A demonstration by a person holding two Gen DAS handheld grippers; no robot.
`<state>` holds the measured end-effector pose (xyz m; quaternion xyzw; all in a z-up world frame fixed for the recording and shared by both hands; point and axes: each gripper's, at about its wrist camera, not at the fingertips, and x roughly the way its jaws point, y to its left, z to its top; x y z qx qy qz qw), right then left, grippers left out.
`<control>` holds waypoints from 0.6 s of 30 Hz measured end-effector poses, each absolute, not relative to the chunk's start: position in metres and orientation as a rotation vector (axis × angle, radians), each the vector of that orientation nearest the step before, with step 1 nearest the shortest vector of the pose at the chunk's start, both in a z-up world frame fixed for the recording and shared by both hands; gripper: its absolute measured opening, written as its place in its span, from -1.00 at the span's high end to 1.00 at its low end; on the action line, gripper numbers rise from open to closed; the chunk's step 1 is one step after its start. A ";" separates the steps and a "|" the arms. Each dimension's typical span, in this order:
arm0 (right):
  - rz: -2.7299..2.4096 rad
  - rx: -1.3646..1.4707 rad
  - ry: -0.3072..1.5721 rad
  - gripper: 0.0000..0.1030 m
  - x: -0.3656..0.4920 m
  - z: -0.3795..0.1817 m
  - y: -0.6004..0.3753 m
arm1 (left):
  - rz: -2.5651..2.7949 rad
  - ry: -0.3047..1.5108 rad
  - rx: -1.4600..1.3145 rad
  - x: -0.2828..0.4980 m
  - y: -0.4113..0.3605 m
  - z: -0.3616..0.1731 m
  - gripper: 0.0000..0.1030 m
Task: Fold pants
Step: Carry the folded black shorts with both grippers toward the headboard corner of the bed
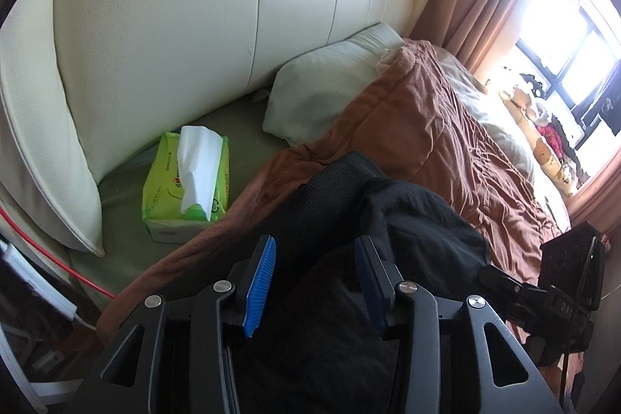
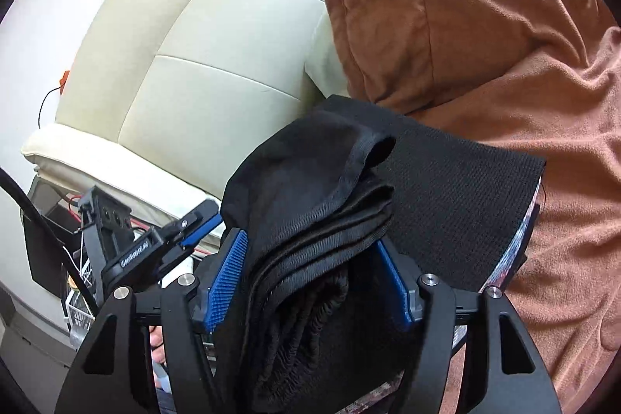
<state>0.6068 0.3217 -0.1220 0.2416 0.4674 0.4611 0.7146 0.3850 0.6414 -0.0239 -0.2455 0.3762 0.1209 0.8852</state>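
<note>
The black pants [image 1: 407, 220] lie bunched on the brown blanket [image 1: 446, 142] of a bed. My left gripper [image 1: 314, 247] hovers just over them, its blue pads [image 1: 260, 278] apart with nothing pinched; dark cloth shows below the gap. In the right wrist view a folded stack of the pants [image 2: 310, 220] stands between the pads of my right gripper [image 2: 314, 251]. The cloth leans on the left pad [image 2: 229, 274], and the jaws stand wide around it. The left gripper's body [image 2: 155, 247] shows at the left of that view.
A black mesh-textured panel [image 2: 465, 181] lies under the pants. A green tissue pack [image 1: 186, 177] sits on the sheet by the cream headboard [image 1: 174, 26]. A pale pillow [image 1: 326, 92] lies beyond it. A window [image 1: 574, 37] glares at the right.
</note>
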 end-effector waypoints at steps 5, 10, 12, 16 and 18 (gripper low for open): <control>0.958 0.421 1.008 0.80 0.620 -0.111 0.323 | 0.248 0.798 -0.510 0.367 0.640 -0.030 0.13; 0.821 0.193 0.959 0.74 0.620 -0.093 0.327 | 0.302 0.871 -0.460 0.359 0.639 -0.045 0.13; 0.743 0.107 0.953 0.68 0.615 -0.089 0.328 | 0.326 0.894 -0.467 0.355 0.642 -0.050 0.13; 0.623 0.027 0.932 0.68 0.612 -0.079 0.320 | 0.325 0.882 -0.454 0.348 0.638 -0.044 0.13; 0.654 0.061 0.932 0.68 0.611 -0.074 0.315 | 0.318 0.858 -0.438 0.346 0.634 -0.035 0.13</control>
